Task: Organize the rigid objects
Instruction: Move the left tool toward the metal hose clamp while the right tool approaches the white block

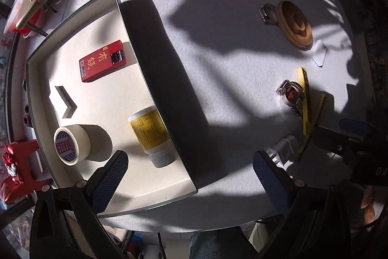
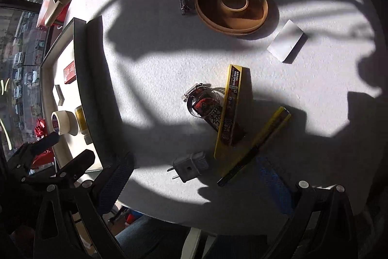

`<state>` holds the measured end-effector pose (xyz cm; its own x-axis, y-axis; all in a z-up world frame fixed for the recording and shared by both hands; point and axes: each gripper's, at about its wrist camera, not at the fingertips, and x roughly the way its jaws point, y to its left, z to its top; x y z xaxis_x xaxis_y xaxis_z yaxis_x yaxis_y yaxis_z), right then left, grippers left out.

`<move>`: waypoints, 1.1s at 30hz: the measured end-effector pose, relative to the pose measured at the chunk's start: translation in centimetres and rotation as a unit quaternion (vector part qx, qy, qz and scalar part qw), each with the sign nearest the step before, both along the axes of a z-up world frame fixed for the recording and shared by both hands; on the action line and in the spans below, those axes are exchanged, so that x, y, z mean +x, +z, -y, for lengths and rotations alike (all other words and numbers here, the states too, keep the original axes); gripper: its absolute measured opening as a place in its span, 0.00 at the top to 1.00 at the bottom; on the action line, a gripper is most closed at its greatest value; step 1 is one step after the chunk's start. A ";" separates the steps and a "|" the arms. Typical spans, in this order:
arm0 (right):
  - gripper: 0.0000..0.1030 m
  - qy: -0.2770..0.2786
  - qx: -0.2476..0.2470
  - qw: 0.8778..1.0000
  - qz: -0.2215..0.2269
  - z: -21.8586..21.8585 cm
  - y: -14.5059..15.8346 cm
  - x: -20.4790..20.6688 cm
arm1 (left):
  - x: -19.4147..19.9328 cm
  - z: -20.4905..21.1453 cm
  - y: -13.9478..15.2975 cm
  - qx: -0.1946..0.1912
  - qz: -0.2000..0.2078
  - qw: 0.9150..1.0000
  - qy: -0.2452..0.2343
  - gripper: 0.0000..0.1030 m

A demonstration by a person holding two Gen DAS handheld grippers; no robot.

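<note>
Nearest the right hand-held gripper (image 2: 194, 186), seen spread wide and empty, a grey plug adapter (image 2: 190, 165) is found on the white surface (image 2: 150, 79), prongs pointing left, while the left hand-held gripper (image 1: 191, 171), likewise open, is held over the tray (image 1: 155, 94)

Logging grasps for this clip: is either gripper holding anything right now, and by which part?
Nothing is held. The left gripper is open above the box edge; the right gripper is open above the plug, not touching it.
</note>
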<state>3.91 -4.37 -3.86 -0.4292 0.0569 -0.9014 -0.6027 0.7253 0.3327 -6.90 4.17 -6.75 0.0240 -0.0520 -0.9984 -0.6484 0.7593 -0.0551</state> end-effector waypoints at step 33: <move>0.01 -0.075 -0.056 0.996 -0.016 9.3 -2.9 3.7 | 11.1 -0.1 -6.5 0.056 -0.027 0.998 0.006 0.00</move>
